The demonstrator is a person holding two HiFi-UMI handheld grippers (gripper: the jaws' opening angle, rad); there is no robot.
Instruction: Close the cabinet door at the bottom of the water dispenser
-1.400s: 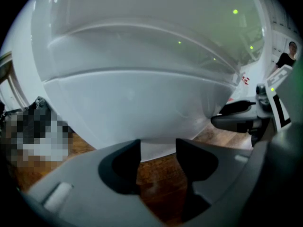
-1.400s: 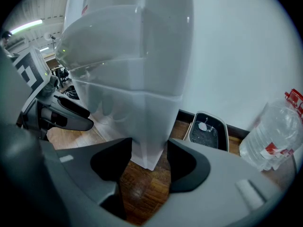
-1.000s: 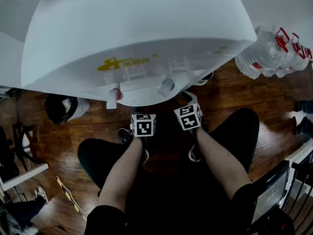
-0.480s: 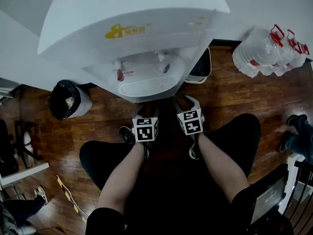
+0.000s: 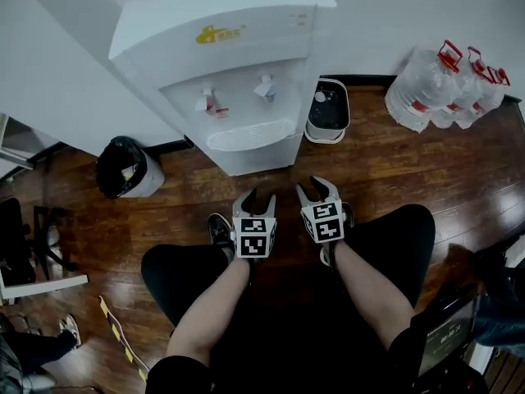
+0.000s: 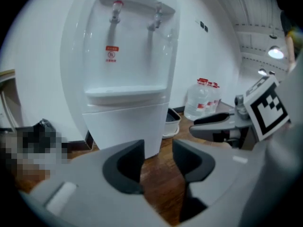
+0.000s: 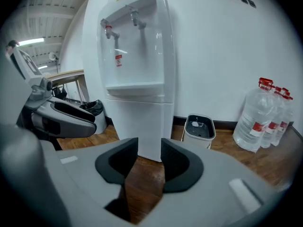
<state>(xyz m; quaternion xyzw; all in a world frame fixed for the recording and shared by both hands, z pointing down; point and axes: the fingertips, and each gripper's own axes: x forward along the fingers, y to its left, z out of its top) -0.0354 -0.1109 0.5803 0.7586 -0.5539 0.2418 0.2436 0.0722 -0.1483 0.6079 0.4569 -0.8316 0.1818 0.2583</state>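
White water dispenser (image 5: 221, 72) against the wall (image 5: 385, 15), two taps over a drip tray; the cabinet door (image 7: 142, 126) at its bottom lies flush with the body, facing both grippers across bare floor. Three clear water bottles (image 5: 443, 84) with red handles and red labels, grouped by the wall to the right; fill level cannot be told. Round bin (image 5: 127, 169), black-lined, left of the dispenser, holding light scraps. Grey bin (image 5: 328, 109) just beside the dispenser's right side, dark inside with one small white item. Left gripper (image 5: 258, 197) and right gripper (image 5: 316, 187), side by side, well apart from the door: fingers partly apart, having just been closing, nothing between them. Dark wooden plank floor (image 5: 394, 171)
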